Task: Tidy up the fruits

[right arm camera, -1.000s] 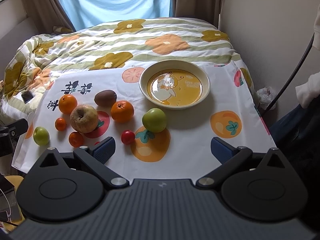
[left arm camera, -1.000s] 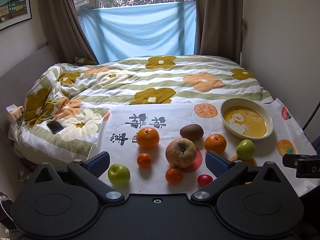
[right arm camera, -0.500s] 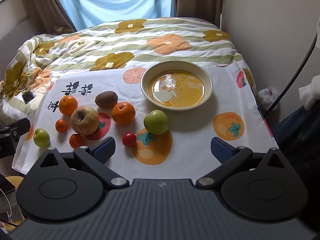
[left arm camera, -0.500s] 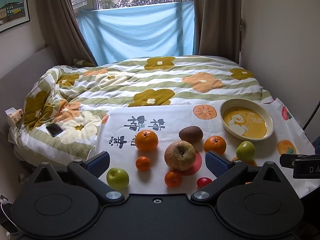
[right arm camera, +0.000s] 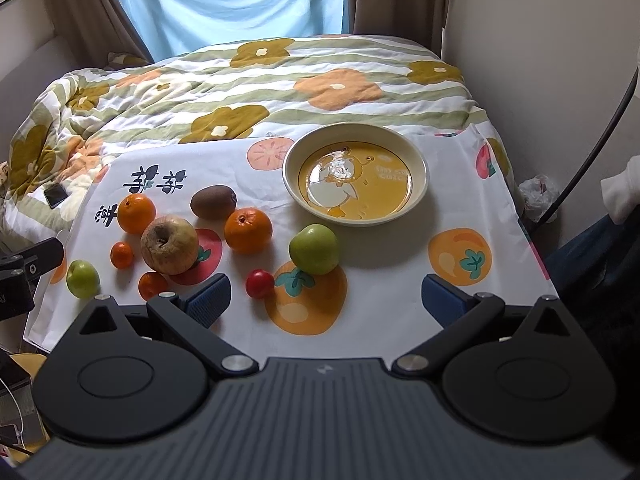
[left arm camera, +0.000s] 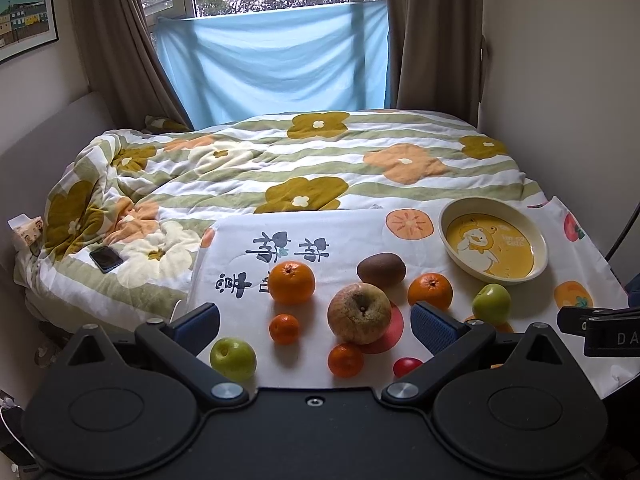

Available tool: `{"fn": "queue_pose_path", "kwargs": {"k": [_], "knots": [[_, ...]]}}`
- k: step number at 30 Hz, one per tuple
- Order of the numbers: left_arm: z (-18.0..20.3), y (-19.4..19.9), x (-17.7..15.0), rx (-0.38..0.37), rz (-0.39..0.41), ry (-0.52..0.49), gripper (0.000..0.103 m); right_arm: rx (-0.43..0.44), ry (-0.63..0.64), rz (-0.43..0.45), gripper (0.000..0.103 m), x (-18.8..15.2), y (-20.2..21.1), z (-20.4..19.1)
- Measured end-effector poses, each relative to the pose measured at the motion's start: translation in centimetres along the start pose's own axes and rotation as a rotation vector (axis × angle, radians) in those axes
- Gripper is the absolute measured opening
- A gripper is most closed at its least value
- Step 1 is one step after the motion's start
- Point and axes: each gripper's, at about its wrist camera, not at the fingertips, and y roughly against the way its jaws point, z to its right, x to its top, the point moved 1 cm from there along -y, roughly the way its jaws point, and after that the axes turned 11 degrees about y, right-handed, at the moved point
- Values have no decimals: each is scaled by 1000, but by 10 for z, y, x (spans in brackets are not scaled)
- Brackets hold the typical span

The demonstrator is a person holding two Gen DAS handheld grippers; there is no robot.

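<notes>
Fruit lies on a white printed cloth (right arm camera: pixel 384 276) near the bed's foot. A wrinkled pale apple (left arm camera: pixel 359 313) (right arm camera: pixel 169 243) sits in the middle, with two large oranges (left arm camera: pixel 291 282) (right arm camera: pixel 248 229), a kiwi (left arm camera: pixel 381 268) (right arm camera: pixel 213 201), two small tangerines (left arm camera: pixel 283 328) (left arm camera: pixel 345 360), a small red fruit (right arm camera: pixel 259 283) and two green apples (left arm camera: pixel 233 358) (right arm camera: pixel 314 249). An empty yellow duck plate (left arm camera: pixel 493 240) (right arm camera: pixel 355 173) stands at the far right. My left gripper (left arm camera: pixel 316 322) hangs open above the near fruit. My right gripper (right arm camera: pixel 324 298) is open in front of the green apple.
A flowered quilt (left arm camera: pixel 280 168) covers the bed behind the cloth, with a phone (left arm camera: pixel 105 259) on its left side. A wall stands close on the right, a curtained window behind. A dark cable (right arm camera: pixel 592 152) and a person's sleeve (right arm camera: pixel 622 192) are at the right edge.
Both grippers have drawn back and tilted up slightly, so the fruit sits a little lower and nearer in each view. Nothing on the cloth has moved.
</notes>
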Motion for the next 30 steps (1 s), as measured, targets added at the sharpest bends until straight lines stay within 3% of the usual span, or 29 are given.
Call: {"fn": "queue_pose_path", "kwargs": {"k": [23,30], "knots": [[1,-3,1,2,-2,-3,103,3,1,-1,103,1,-1,1],[-1,-21,3,-8,-25,-27,103,8,-5,-2,103,8,-17,0]]}}
